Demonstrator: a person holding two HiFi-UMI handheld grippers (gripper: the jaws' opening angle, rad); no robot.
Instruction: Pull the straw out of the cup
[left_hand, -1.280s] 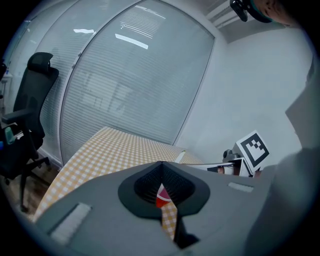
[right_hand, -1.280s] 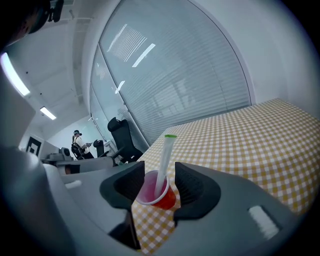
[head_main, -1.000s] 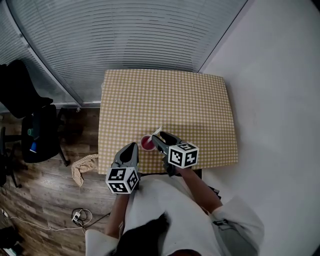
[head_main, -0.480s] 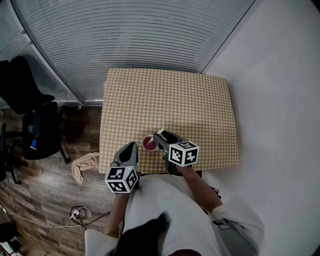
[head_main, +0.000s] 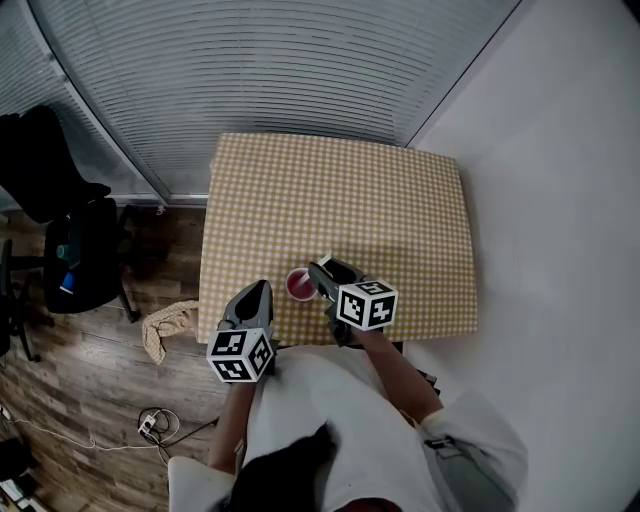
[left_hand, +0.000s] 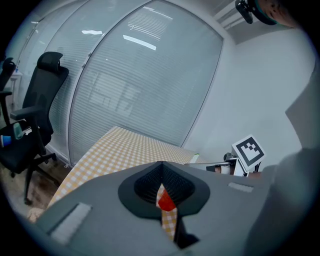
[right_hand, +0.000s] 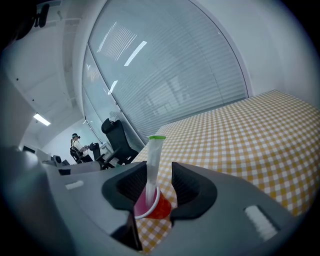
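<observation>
So we're at the grab step. The right hand-held gripper (right_hand: 160, 174) has its jaws either side of the straw (right_hand: 152, 162) and they're closing, but there's a gap on at least one side, so I wouldn't call it clamped yet. The straw stands a bit tilted in the red cup (right_hand: 156, 206), which sits close to the near edge of the worktop (right_hand: 240, 130), somewhat left of that edge's middle. The left hand-held gripper (left_hand: 161, 166) is just beside the cup on its left with its jaws together and nothing in them.

Next move, I reckon: finish the squeeze on the straw, then lift along its lean so the light cup doesn't come with it or tip. The left one could steady the cup, but it'd have to open first.

Hard to tell:
- whether one pad already touches the straw
- how far down the straw goes
- whether there's liquid in the cup
- the cup from the left gripper view, where it's only a red sliver through the slit
</observation>
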